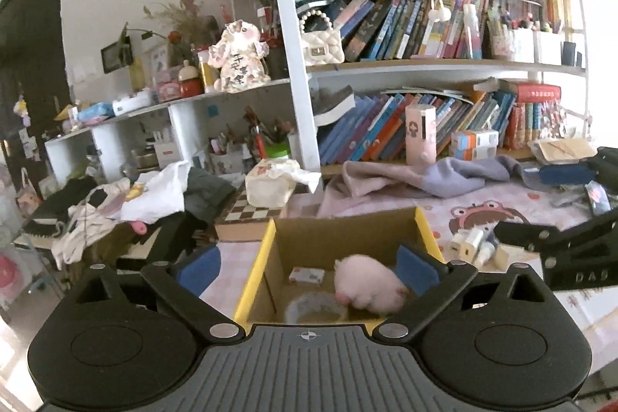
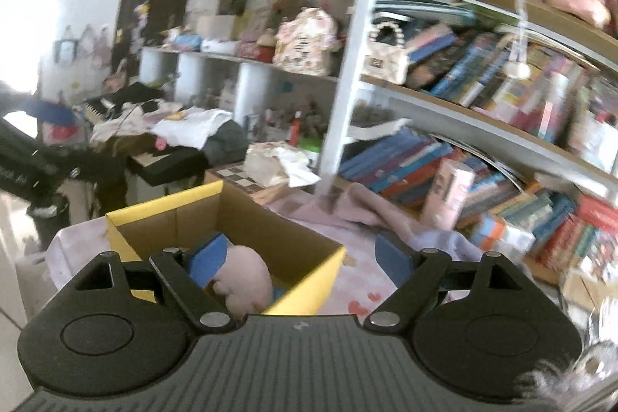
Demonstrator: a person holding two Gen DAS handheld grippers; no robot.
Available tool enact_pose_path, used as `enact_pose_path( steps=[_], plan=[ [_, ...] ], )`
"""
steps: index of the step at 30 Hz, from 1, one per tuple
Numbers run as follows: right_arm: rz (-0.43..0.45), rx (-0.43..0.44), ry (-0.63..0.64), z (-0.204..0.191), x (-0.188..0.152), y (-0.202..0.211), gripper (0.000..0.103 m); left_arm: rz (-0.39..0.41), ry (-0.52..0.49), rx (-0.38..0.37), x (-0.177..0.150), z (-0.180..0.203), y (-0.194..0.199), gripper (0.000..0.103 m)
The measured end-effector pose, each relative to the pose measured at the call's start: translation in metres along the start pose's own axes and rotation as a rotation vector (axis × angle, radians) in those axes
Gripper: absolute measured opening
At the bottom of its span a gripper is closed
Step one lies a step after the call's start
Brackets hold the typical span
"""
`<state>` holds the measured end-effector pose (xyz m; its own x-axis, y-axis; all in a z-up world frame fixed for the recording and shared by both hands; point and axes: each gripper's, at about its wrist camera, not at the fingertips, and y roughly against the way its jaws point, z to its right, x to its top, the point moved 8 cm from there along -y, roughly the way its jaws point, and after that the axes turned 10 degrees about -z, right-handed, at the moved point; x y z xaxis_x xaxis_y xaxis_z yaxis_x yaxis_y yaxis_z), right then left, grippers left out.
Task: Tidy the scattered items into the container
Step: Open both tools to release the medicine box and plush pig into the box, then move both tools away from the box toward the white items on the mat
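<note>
A cardboard box point(image 1: 340, 230) with yellow-edged flaps stands on the table. Inside lie a pink plush toy point(image 1: 367, 282), a small white and red card box point(image 1: 307, 275) and a grey fuzzy item point(image 1: 314, 307). My left gripper point(image 1: 309, 269) is open above the box, its right pad beside the plush, not gripping it. In the right wrist view the box point(image 2: 247, 219) holds the pink plush point(image 2: 243, 280). My right gripper point(image 2: 303, 257) is open over the box's right corner, left pad inside near the plush, right pad outside.
Small bottles and blocks point(image 1: 477, 246) lie on the patterned table cover right of the box. A lilac cloth point(image 1: 417, 176), a tissue pack point(image 1: 270, 184) and a checkerboard point(image 1: 251, 211) sit behind it. Bookshelves point(image 1: 425, 72) rise at the back. The other gripper point(image 1: 571, 246) shows at right.
</note>
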<state>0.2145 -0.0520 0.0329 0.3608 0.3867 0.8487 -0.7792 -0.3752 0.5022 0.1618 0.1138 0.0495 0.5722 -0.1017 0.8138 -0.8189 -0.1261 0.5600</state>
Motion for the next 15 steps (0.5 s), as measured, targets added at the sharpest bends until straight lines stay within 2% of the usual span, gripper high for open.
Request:
enact_pose_path(
  steps=[4,9,15],
  plan=[
    [-0.013,-0.016,-0.028,-0.009,-0.019,0.023,0.082,-0.021,-0.007,-0.029,-0.021,0.014,0.016,0.100],
    [-0.051,-0.027,-0.061,-0.026,-0.046,0.044,0.081,-0.024,0.036,-0.052,-0.048,0.026,0.031,0.100],
    [-0.103,-0.069,0.009,-0.048,-0.083,0.065,0.081,-0.081,0.074,-0.081,-0.084,0.041,0.033,0.100]
  ],
)
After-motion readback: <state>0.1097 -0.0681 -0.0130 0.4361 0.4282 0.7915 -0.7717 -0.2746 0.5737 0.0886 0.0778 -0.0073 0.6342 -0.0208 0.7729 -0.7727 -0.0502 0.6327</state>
